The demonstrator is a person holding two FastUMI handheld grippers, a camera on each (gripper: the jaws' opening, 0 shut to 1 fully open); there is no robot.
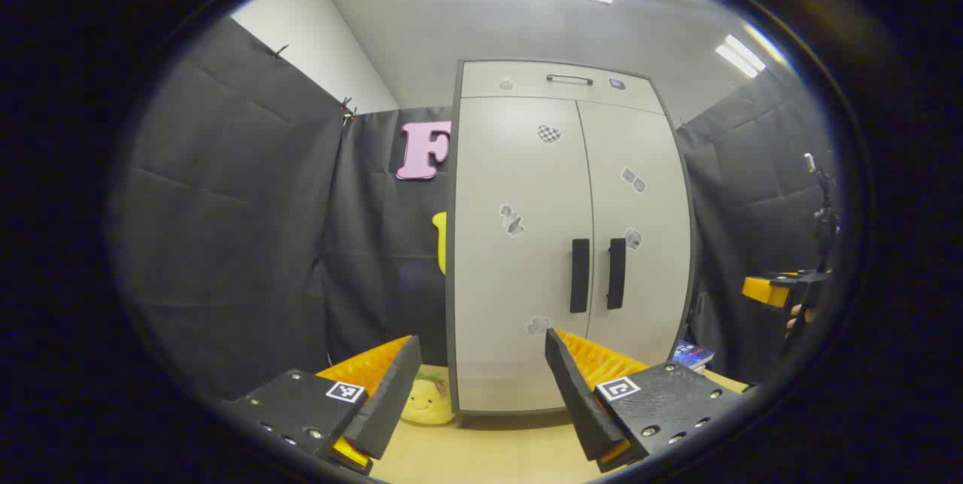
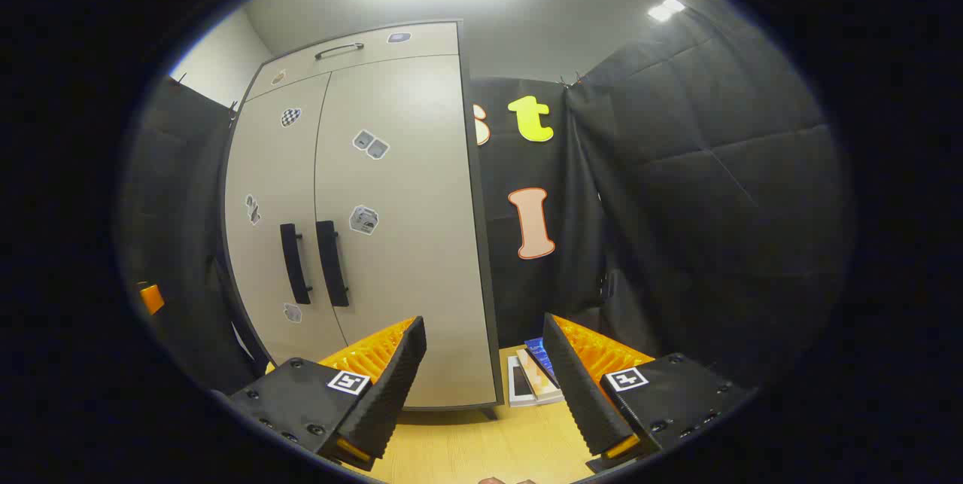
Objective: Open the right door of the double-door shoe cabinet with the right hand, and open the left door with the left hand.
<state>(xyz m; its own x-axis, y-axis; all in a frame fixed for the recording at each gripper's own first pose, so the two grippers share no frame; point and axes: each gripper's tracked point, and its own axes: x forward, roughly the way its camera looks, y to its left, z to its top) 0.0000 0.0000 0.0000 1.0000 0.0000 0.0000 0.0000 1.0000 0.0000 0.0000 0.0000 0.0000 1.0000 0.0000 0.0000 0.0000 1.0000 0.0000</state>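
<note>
On the desk (image 1: pixel 489 454) ahead stands the cabinet (image 1: pixel 564 243), both doors closed, handles (image 1: pixel 579 275) side by side at the middle. Left tongs (image 1: pixel 481 371) and right tongs (image 2: pixel 485 363) gape released, well short of it.

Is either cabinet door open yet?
No, in the left gripper view both doors sit flush and shut, their handles untouched.

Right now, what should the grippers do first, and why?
Probably bring the right gripper forward and leftward to the right door's handle. Both doors of the cabinet look shut, the gripper is open and holds nothing, and the handle sits off to its left, well away from the fingers.
</note>
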